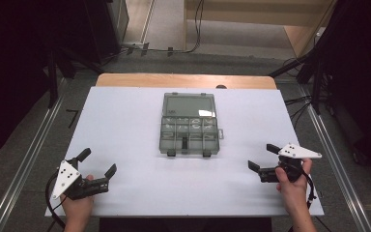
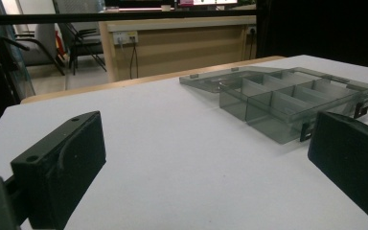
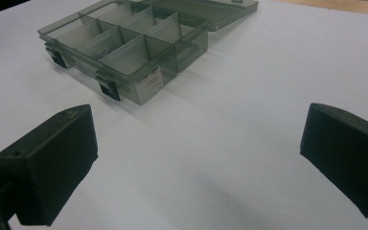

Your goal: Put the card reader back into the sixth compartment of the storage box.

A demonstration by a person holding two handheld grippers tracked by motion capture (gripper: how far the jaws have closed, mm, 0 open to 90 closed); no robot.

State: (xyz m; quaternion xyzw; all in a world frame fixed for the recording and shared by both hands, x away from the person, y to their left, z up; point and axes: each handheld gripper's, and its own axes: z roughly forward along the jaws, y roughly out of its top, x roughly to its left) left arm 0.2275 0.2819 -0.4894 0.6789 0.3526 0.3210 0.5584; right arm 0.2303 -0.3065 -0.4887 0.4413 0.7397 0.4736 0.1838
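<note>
A clear grey compartment box (image 1: 189, 126) lies open at the centre of the white table (image 1: 121, 121), its lid folded flat toward twelve o'clock. The left gripper (image 1: 98, 162), held at about seven o'clock, has its jaws spread wide and empty; in the left gripper view the box (image 2: 287, 98) sits ahead at two o'clock, well apart. The right gripper (image 1: 261, 157), near four o'clock, is likewise released, with the box (image 3: 124, 45) off at eleven o'clock beyond its jaws.
</note>
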